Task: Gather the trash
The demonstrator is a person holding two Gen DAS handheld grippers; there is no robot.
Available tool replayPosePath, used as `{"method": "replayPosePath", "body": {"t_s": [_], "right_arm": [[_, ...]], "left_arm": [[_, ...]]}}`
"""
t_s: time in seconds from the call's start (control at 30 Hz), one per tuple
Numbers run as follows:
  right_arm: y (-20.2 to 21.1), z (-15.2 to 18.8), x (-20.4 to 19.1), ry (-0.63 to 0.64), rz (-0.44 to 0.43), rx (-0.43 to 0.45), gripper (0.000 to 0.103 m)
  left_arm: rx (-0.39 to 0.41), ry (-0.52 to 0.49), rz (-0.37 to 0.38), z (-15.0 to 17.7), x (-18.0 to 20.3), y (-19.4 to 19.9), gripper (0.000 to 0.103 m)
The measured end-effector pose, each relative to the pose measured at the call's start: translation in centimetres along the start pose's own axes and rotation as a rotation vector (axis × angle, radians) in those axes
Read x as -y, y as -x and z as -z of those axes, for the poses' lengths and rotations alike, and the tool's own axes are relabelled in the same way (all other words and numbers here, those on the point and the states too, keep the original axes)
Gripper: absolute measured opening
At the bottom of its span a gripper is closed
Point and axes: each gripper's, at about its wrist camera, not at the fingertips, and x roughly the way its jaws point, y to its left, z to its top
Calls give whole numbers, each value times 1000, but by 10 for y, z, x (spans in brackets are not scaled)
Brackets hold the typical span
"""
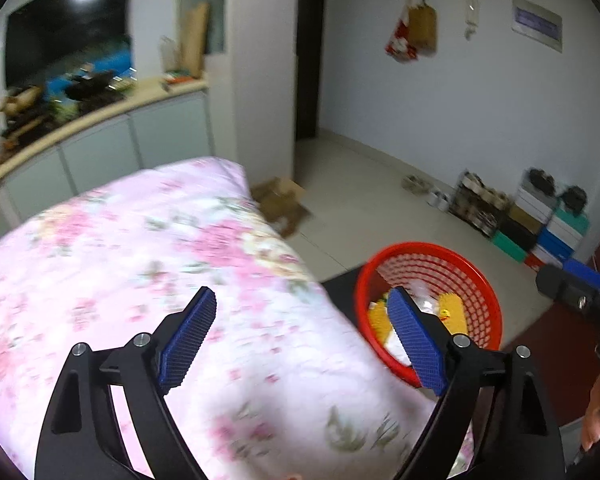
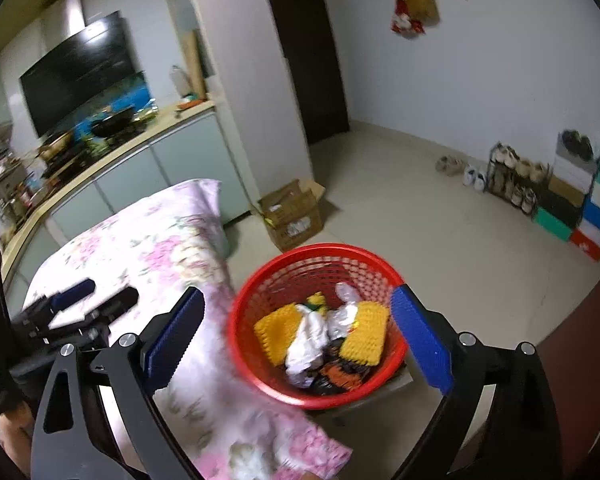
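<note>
Blue-padded fingers of right gripper (image 2: 296,316) sit nearest the lens, spread wide w/ nothing between them. Left gripper (image 1: 302,312) likewise released, empty, fingers apart. Both frames blurred, so fine detail is limited.

Red basket (image 2: 260,376) lies just ahead of right fingers, framed between them; in left wrist view it sits beside the right-hand finger. Basket stands on a low dark stand next to the floral-covered surface (image 1: 140,240).

Trash (image 2: 312,336) is inside the basket: crumpled white wrappers, yellow textured pieces, dark scraps at bottom.

Assessment: collection looks well advanced, poss. complete. No loose litter visible on the floral cover ahead of left fingers. Cardboard box (image 2: 292,212) on floor beyond basket; cannot tell if it counts as trash.
</note>
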Motion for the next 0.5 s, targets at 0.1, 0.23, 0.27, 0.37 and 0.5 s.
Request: {"method": "replayPosePath", "body": {"t_s": [0.1, 0.23, 0.27, 0.37, 0.5], "right_arm": [[13, 9, -13, 22, -22, 15, 93], [27, 24, -36, 85, -19, 31, 96], [32, 28, -43, 103, -28, 36, 96], [41, 36, -54, 122, -46, 53, 96], [54, 46, -71, 154, -79, 76, 96]], "left_arm": [[49, 13, -61, 6, -11, 27, 90], [97, 43, -135, 19, -28, 64, 92], [109, 46, -157, 23, -32, 74, 92], [142, 61, -212, 35, -44, 96, 92], [177, 110, -272, 52, -61, 125, 92]]}}
